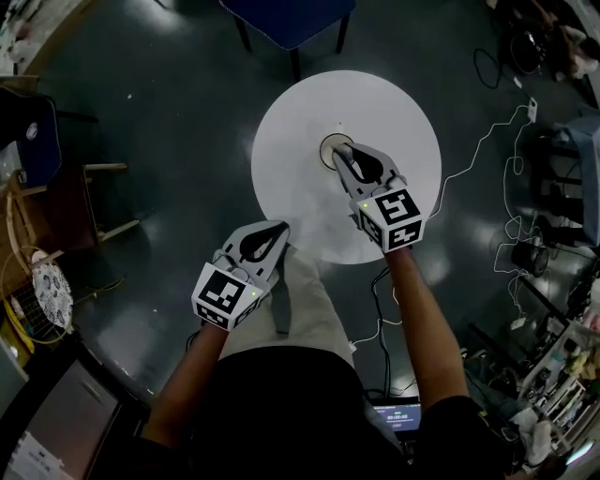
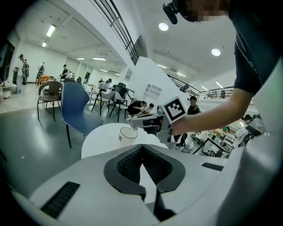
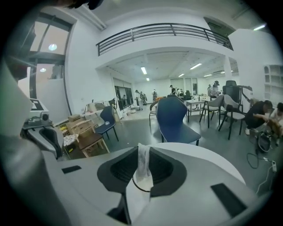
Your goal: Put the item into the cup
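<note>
The right tongs (image 1: 339, 153) are clamped on the white item (image 3: 142, 164), a thin, crumpled strip (paper or film, I cannot tell which) that stands upright between the pads and pokes out past their tips. The cup (image 1: 327, 150) sits directly under those tips, near the middle of the round white tabletop (image 1: 291, 192); in the right gripper view a dark arc of its rim shows just beneath the pinched strip, so the item hangs over the cup's mouth, held and not yet inside. The left tongs (image 1: 279, 231) are closed with nothing between them, the two ribbed pads meeting at the tips. They hover at the tabletop's near edge, well short of the cup and pointing toward it. Beyond the right tongs, on the tabletop's far side, stands a blue chair (image 1: 291, 19).
</note>
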The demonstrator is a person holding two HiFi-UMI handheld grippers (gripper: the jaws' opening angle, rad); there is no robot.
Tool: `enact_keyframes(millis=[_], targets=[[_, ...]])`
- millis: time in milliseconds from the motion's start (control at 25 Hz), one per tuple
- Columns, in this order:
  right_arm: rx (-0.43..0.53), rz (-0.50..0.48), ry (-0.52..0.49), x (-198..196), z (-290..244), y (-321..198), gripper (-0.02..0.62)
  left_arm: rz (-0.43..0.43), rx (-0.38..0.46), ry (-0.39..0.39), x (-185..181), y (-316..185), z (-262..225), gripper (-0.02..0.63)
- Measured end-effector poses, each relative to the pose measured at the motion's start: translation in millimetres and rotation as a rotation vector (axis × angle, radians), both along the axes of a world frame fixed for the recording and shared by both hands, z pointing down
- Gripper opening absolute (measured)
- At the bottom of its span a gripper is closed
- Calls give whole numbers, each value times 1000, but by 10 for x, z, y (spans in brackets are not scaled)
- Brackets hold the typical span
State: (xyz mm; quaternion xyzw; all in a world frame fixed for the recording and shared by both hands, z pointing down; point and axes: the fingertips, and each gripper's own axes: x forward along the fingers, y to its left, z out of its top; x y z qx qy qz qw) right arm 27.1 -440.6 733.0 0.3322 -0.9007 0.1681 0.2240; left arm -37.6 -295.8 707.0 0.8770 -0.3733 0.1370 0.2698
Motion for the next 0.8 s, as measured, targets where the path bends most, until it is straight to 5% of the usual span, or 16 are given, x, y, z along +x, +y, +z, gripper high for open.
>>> enact_keyframes(millis=[440,800], targets=[[-5,-22,167,-12,488,-164,75,-14,-32,6,-126,16,130,16],[-7,-12,189,-82,595,-136,130,-33,-33,12,-274,-5,189,17]])
